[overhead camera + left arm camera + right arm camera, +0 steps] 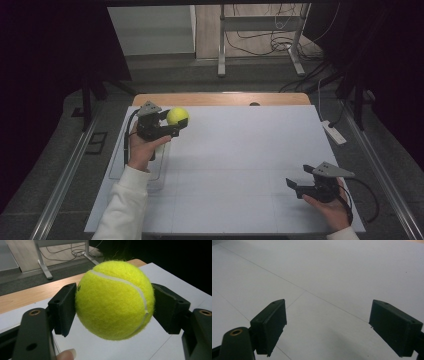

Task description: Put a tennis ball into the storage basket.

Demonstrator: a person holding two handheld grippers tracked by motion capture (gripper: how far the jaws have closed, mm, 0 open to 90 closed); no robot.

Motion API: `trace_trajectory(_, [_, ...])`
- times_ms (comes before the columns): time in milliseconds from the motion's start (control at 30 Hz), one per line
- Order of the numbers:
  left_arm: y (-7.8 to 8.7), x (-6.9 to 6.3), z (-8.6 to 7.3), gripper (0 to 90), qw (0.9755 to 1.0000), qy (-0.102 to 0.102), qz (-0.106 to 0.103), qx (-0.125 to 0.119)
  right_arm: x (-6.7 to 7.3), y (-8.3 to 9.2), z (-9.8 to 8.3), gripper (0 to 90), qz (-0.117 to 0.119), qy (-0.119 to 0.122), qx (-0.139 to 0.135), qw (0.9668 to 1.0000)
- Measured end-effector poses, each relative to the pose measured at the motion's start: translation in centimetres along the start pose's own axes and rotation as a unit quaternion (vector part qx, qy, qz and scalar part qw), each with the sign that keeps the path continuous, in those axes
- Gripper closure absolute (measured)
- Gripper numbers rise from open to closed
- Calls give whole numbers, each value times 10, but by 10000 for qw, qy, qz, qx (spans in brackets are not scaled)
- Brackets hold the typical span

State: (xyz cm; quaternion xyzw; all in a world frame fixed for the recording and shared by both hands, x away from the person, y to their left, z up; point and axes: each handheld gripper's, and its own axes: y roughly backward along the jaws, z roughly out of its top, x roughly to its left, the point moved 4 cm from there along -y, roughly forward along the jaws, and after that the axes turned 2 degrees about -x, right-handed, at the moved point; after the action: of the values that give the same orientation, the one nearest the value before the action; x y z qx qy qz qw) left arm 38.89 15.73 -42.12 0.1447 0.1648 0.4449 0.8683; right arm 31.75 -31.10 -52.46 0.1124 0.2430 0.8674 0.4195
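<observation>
left gripper fingers clamp the fuzzy yellow tennis ball above the white tabletop; right gripper fingers spread wide, empty.

Ball hides the pad faces of the left gripper, so the contact patches can't be seen. High view: clear tray half hidden under the left sleeve, contents unreadable. Right gripper: far jaw cut by frame edge. Small dark spot on the table's far edge too small to identify.
</observation>
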Motion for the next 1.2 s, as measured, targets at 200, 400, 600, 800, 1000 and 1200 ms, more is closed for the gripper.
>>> trace_trajectory(200, [3,4,-1,266,10000,28,56,11,0,0,0,148,-1,-1,0,10000])
trace_trajectory(400, [8,12,-3,266,9998,93,147,4,0,0,0,148,6,-9,1,10000])
trace_trajectory(600, [13,18,-6,266,9997,104,223,27,0,-1,0,148,2,-5,13,10000])
trace_trajectory(800, [19,25,-10,266,9994,136,322,39,0,-2,-1,148,-2,-7,29,10000])
trace_trajectory(1000, [23,33,-16,266,9986,146,488,115,0,-2,0,148,-9,-1,27,10000])
trace_trajectory(1200, [26,43,-21,266,9977,212,612,183,0,-2,0,148,-7,-5,29,10000])
